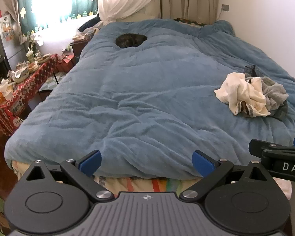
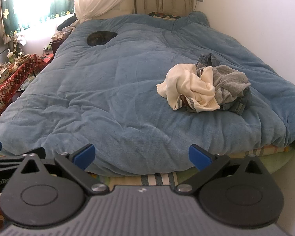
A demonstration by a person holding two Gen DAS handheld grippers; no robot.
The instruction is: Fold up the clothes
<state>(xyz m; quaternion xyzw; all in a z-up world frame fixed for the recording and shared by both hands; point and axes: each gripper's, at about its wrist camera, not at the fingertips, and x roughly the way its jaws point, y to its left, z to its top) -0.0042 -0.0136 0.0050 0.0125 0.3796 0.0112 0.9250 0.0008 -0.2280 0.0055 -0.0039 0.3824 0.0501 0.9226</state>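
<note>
A crumpled heap of clothes (image 1: 251, 95) lies on the right side of the bed: a cream garment (image 2: 188, 86) on top, a grey one (image 2: 230, 80) beside it and denim (image 2: 240, 106) underneath. A blue duvet (image 1: 147, 90) covers the bed. My left gripper (image 1: 147, 162) hovers at the foot of the bed, open, nothing between its blue pads. My right gripper (image 2: 141, 156) is also at the foot edge, open and empty. The heap is well ahead of both grippers, to the right. The right gripper's body (image 1: 281, 157) shows at the right edge of the left wrist view.
A dark curled cat (image 1: 130, 40) lies near the head of the bed. A cluttered table with a red patterned cloth (image 1: 19, 90) stands along the left side. A white wall (image 2: 265, 29) runs along the right. Curtains and a bright window are behind the bed.
</note>
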